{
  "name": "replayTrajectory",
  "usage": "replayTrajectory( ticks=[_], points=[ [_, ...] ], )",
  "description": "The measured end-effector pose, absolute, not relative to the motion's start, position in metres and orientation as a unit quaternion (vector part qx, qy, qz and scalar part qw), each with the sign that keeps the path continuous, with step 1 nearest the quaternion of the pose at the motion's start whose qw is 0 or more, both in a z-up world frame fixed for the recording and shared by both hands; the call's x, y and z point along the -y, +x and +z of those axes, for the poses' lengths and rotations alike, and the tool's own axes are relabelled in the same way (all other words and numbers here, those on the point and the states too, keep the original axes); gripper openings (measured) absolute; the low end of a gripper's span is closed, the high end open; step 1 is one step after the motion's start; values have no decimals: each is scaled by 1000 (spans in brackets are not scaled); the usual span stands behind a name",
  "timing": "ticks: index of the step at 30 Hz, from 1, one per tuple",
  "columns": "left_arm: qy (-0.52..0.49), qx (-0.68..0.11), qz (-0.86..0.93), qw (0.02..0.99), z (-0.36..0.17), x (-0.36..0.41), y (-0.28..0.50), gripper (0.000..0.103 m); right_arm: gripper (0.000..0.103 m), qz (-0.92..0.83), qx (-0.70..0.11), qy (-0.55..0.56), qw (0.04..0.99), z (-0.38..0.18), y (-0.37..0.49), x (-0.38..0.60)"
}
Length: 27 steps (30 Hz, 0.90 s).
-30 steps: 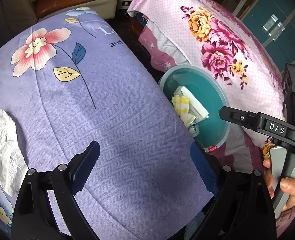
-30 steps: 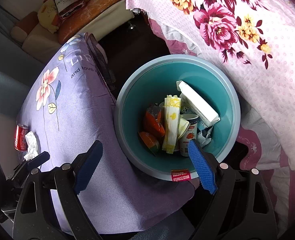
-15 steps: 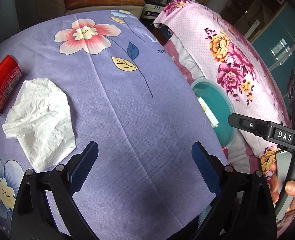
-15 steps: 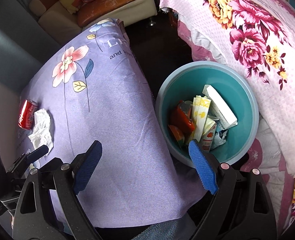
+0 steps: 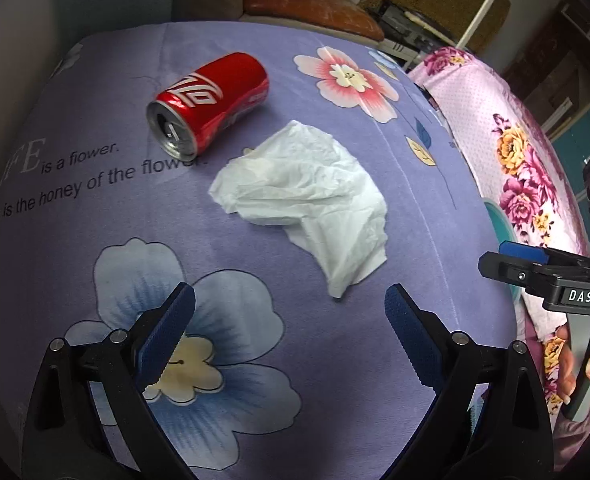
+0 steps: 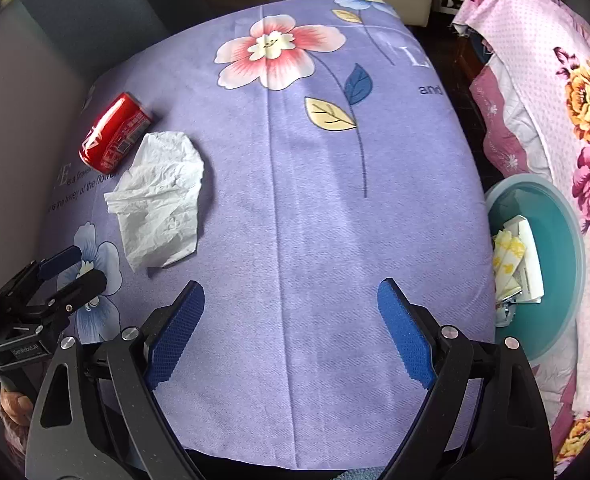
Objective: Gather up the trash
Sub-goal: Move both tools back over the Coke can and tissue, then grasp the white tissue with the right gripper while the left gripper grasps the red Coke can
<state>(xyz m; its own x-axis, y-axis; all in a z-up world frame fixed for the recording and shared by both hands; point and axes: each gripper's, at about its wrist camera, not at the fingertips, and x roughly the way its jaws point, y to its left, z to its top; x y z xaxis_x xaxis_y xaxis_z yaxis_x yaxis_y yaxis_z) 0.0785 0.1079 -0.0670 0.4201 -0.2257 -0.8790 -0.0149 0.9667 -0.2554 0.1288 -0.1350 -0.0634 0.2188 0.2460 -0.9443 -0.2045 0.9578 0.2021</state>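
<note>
A crumpled white tissue (image 5: 307,200) lies on the purple flowered cloth (image 5: 335,360), with a red soda can (image 5: 209,102) on its side just beyond it. My left gripper (image 5: 289,334) hangs open just short of the tissue, nothing between its fingers. In the right wrist view the tissue (image 6: 161,196) and can (image 6: 115,138) sit at the left, and my right gripper (image 6: 291,330) is open over bare cloth. The teal bin (image 6: 567,264) with several pieces of trash inside stands on the floor at the right.
A pink flowered bedspread (image 6: 575,80) drapes beside the bin. A sofa with an orange cushion (image 5: 307,4) stands behind the table. The right gripper's body (image 5: 555,284) and the hand on it show at the left wrist view's right edge; the left gripper (image 6: 51,284) shows in the right wrist view.
Both grippers swept left, away from the bin and across the cloth. The tissue and can came into full view before the left gripper; the bin slid to the right edge.
</note>
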Motion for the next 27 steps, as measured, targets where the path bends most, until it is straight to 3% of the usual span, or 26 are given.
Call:
replayTrajectory(
  ticks=[11, 27],
  points=[
    [-159, -532, 1, 832, -76, -197, 70, 96, 84, 226, -649, -12, 726, -86, 141, 44],
    [-179, -526, 18, 832, -80, -240, 77, 96, 84, 222, -658, 4, 719, -103, 182, -16]
  ],
)
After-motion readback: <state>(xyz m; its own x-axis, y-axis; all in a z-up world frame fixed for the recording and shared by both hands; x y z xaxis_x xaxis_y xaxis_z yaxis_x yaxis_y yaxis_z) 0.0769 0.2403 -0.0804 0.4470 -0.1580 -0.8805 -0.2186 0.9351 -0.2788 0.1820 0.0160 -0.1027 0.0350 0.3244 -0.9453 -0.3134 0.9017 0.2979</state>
